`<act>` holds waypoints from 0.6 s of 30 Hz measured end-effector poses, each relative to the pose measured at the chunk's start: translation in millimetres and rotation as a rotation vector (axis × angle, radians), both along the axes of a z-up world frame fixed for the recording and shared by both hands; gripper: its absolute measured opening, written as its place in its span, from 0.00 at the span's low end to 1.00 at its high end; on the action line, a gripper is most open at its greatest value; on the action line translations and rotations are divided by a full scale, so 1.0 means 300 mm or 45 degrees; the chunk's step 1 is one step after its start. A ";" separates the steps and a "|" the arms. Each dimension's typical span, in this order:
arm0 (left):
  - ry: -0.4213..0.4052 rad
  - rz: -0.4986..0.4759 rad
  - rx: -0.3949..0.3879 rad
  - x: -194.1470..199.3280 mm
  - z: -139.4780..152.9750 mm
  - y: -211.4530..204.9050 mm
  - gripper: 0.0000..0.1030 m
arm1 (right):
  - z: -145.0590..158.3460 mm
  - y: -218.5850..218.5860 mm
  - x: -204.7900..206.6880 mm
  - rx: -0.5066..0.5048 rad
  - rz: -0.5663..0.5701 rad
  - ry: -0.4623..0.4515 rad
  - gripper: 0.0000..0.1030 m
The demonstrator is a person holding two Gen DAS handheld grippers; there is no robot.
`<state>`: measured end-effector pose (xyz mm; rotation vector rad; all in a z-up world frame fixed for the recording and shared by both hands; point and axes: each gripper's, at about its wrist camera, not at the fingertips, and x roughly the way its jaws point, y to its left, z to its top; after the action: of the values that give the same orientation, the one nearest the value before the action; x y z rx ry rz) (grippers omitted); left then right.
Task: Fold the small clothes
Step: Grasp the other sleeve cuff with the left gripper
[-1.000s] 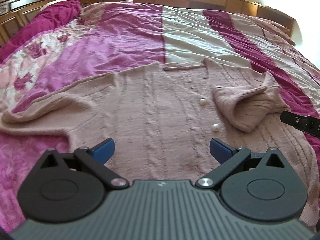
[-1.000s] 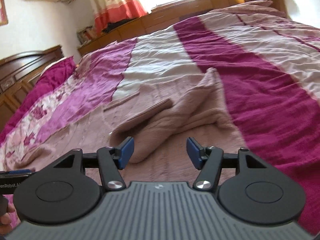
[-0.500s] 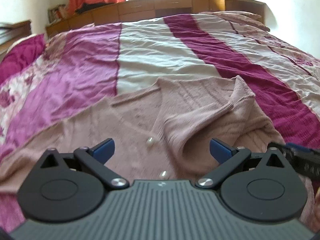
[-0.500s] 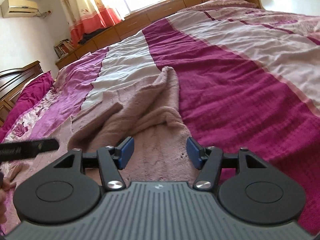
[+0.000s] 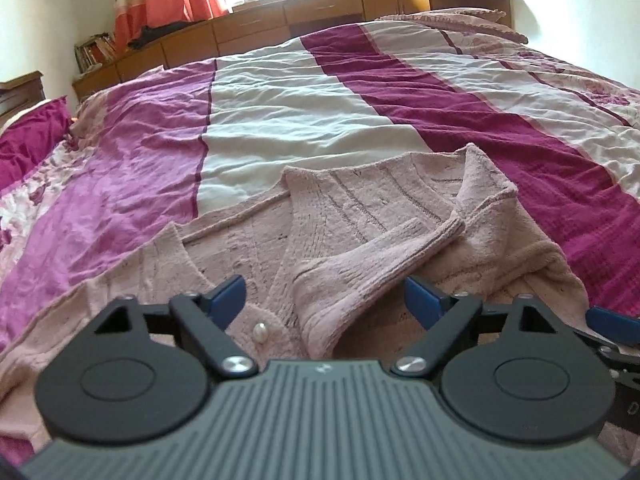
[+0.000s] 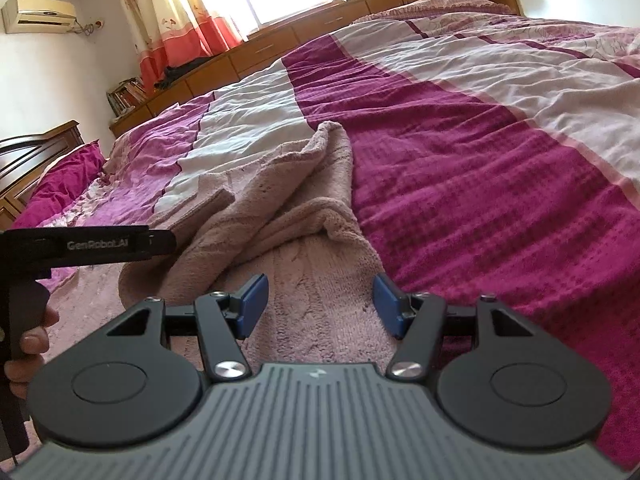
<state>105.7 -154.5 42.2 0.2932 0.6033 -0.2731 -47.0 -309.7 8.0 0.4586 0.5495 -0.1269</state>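
Observation:
A dusty-pink knit cardigan lies spread on the bed, front up, with a pearl button showing. Its right sleeve is folded in across the chest. My left gripper hovers low over that sleeve's cuff end, its jaws closing with the sleeve between them and the pads still apart from the knit. My right gripper stands open just above the cardigan's right side edge, holding nothing. Each gripper shows in the other's view: the right one at the far right, the left one at the left.
A striped magenta, pink and cream bedspread covers the wide bed. A magenta pillow and a dark wooden headboard are at the left. Low wooden cabinets run under the window beyond. A hand grips the left tool's handle.
The left gripper has swung right from the cardigan's body to the folded sleeve, and its jaws have narrowed. The right gripper has sunk toward the cardigan's side edge, its opening unchanged.

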 end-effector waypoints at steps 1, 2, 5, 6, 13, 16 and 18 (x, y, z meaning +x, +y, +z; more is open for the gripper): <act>-0.003 0.002 0.000 0.004 -0.004 -0.002 0.78 | -0.004 0.000 -0.002 -0.001 0.000 -0.002 0.64; -0.004 0.005 -0.001 0.009 -0.007 -0.004 0.76 | -0.007 -0.001 0.001 -0.001 0.001 -0.004 0.64; -0.011 0.010 -0.012 0.025 -0.014 -0.008 0.66 | -0.012 0.000 -0.002 0.002 0.002 -0.008 0.65; -0.015 0.008 -0.017 0.030 -0.014 -0.009 0.61 | -0.013 -0.001 -0.001 0.004 0.002 -0.010 0.65; 0.011 -0.021 -0.094 0.062 0.000 0.000 0.11 | -0.017 0.005 -0.003 -0.007 0.006 -0.012 0.66; -0.005 -0.006 -0.128 0.059 0.017 0.020 0.10 | -0.019 0.008 -0.003 -0.009 0.009 -0.013 0.66; -0.023 0.011 -0.147 0.057 0.032 0.035 0.10 | -0.018 0.008 -0.003 -0.011 0.009 -0.013 0.67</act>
<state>122.7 -143.9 51.8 0.1816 0.5687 -0.2954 -47.9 -307.2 2.4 0.4490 0.5406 -0.1204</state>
